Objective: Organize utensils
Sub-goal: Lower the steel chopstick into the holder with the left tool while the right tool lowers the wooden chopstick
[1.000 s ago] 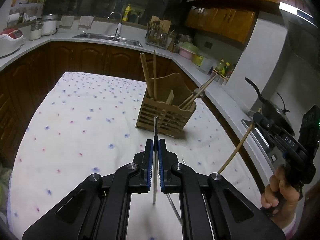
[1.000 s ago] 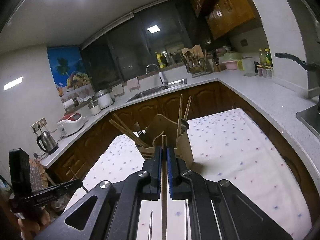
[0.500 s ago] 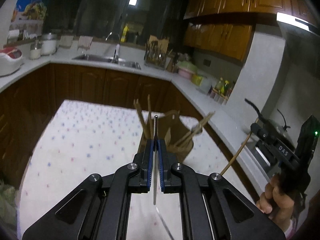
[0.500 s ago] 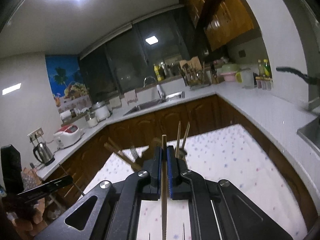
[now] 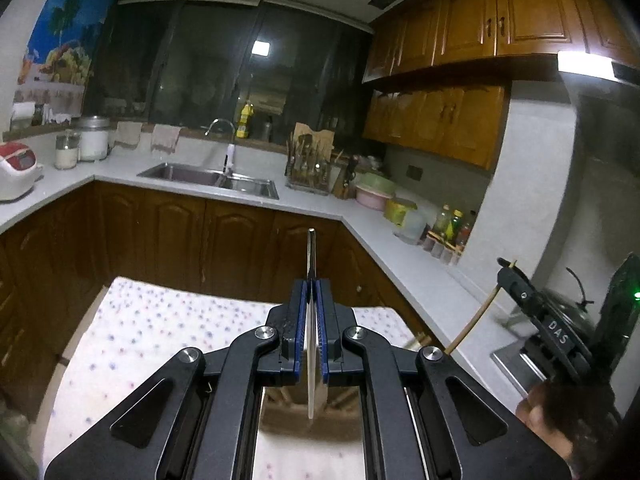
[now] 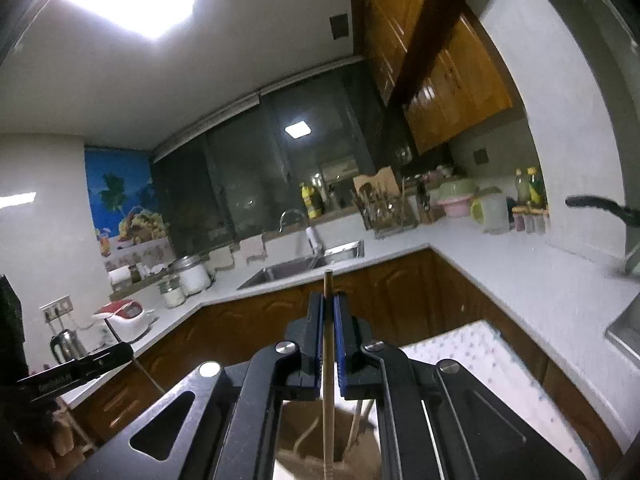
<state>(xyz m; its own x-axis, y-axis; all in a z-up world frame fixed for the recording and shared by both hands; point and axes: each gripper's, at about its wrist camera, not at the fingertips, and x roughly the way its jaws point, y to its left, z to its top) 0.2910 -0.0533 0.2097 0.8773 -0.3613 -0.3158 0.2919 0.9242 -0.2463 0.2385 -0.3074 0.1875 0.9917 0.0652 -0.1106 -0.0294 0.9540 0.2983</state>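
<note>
My left gripper (image 5: 311,292) is shut on a thin metal utensil (image 5: 310,256) that stands upright between its blue pads. My right gripper (image 6: 328,304) is shut on a wooden chopstick (image 6: 327,360), also upright; it also shows in the left wrist view (image 5: 516,280) at the right, with the chopstick (image 5: 476,316) slanting down from it. The wooden utensil holder (image 6: 304,444) lies directly below both grippers, mostly hidden by their bodies; part of it shows in the left wrist view (image 5: 288,412). The left gripper shows at the left of the right wrist view (image 6: 120,350).
The table with a white dotted cloth (image 5: 160,328) is below. A grey counter (image 5: 400,252) runs around it, with a sink (image 5: 208,176), a rice cooker (image 5: 16,172), a dish rack (image 5: 310,168), bottles (image 5: 448,232) and a stove with a pan (image 5: 568,312).
Both grippers have tilted upward and moved over the holder. The holder has dropped from the middle of each view to beneath the gripper bodies. Each grip is unchanged.
</note>
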